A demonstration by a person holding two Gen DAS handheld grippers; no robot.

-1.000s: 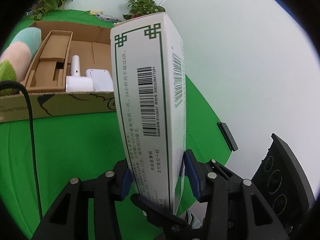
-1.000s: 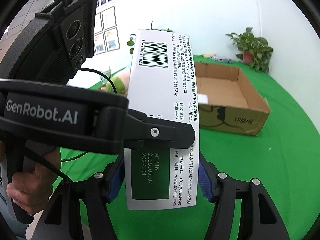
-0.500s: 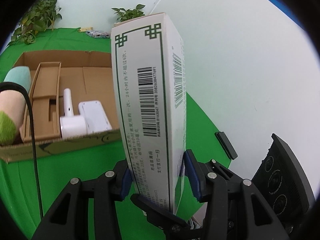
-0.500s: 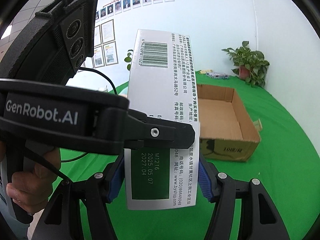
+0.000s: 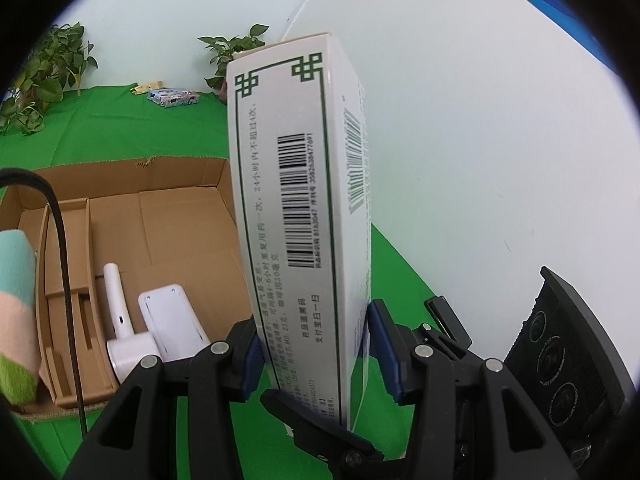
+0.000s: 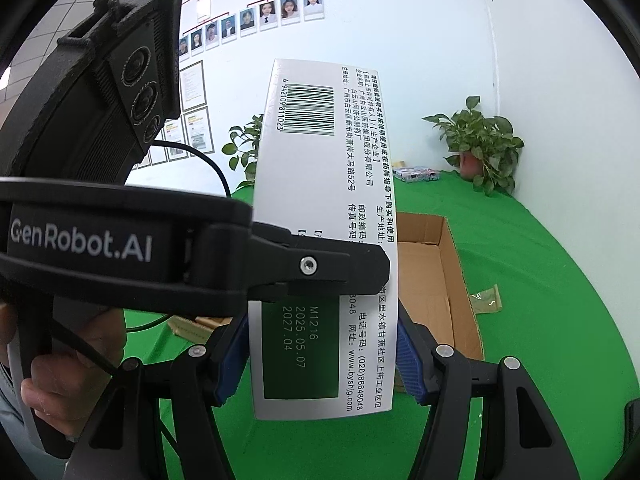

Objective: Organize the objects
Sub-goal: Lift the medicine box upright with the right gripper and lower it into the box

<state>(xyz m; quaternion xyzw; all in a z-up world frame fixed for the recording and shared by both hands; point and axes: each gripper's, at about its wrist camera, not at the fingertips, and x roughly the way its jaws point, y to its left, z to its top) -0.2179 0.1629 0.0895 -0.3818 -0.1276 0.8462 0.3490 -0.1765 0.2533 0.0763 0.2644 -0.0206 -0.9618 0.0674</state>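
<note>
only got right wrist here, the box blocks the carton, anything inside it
Observer: Yes. A white device and a white plate lie side by side near the carton's front wall.
Operator: is the left hand-held gripper clamped on the box or just touching
Observer: Clamped. The left hand-held gripper has a blue pad pressed on each side of the box, near its lower end.

The medicine box (image 5: 304, 216) hides the right wall of the cardboard box (image 5: 120, 184) and part of a potted plant (image 5: 230, 50). A soft toy (image 5: 16, 304) is cut off at the left edge. The box's small print is unreadable.
</note>
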